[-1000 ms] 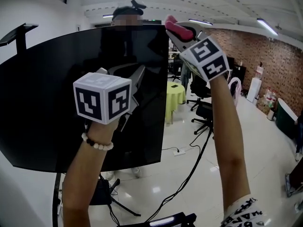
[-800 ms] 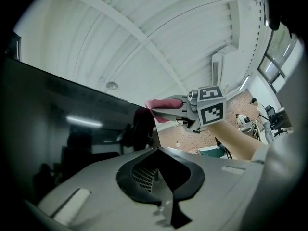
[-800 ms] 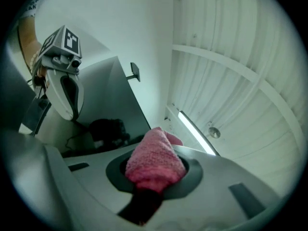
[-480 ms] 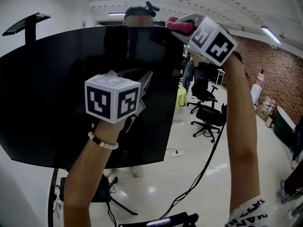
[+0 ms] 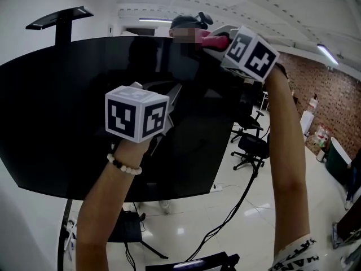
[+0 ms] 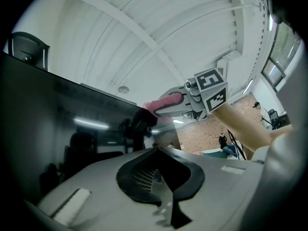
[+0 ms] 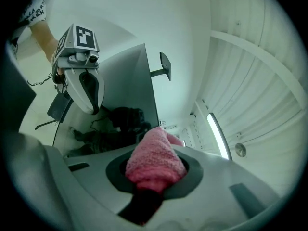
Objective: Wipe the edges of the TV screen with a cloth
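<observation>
The big black TV screen (image 5: 56, 123) stands on a floor stand and fills the left of the head view. My right gripper (image 5: 217, 44) is raised to the screen's top edge, a little in from the top right corner, and is shut on a pink cloth (image 5: 208, 38). The cloth (image 7: 155, 160) bulges out between the jaws in the right gripper view, and the left gripper view shows the cloth (image 6: 163, 102) against the top edge. My left gripper (image 5: 171, 94) hovers before the middle of the screen, shut and holding nothing. Its fingertips look close to the glass; contact is unclear.
A person's capped head (image 5: 189, 20) shows behind the TV top. Office chairs (image 5: 251, 145) and a floor cable (image 5: 237, 208) lie to the right on the glossy floor. The stand's legs (image 5: 141, 241) spread below the screen. A brick wall (image 5: 333, 83) is at the far right.
My right gripper has slid the cloth leftwards from the top right corner along the top edge. The head view has turned, bringing more of the screen into view. The left gripper has stayed before the screen.
</observation>
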